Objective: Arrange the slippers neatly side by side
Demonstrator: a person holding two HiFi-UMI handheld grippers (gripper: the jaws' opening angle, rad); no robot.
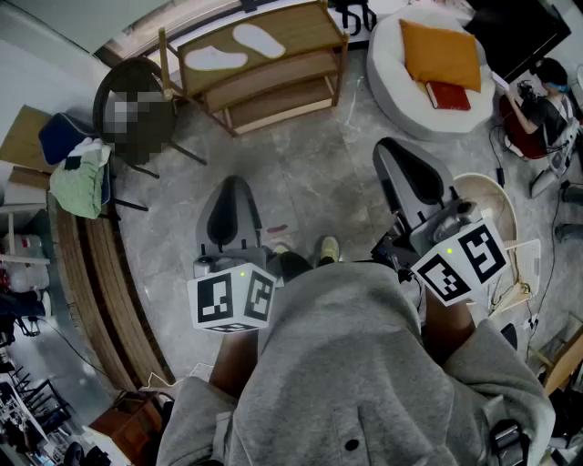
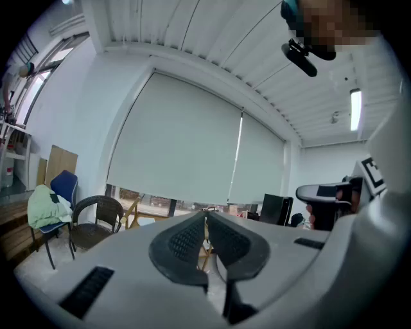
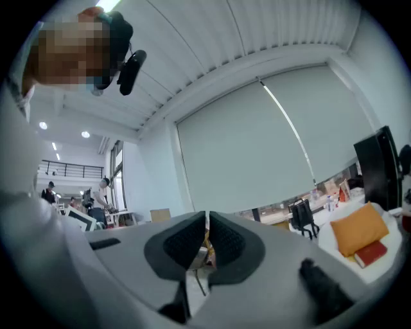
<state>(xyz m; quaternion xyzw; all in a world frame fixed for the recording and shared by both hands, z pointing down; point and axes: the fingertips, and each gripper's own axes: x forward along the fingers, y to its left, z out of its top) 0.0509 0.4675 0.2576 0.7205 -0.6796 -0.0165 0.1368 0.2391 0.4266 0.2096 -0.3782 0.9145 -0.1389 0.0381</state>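
You hold your left gripper and your right gripper out level, each clenched with nothing between its jaws. The 2 white flat slippers lie on the top tier of the light wooden shelf rack, angled to each other, well apart from both grippers.

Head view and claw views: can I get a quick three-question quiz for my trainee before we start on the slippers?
1. True or false: the left claw holds a slipper.
2. The two slippers lie on: A the floor, B the wooden shelf top, C the round seat.
3. Fill in: the right claw is ___ (open or shut).
Key: 1 false, it is shut and empty; 2 B; 3 shut.
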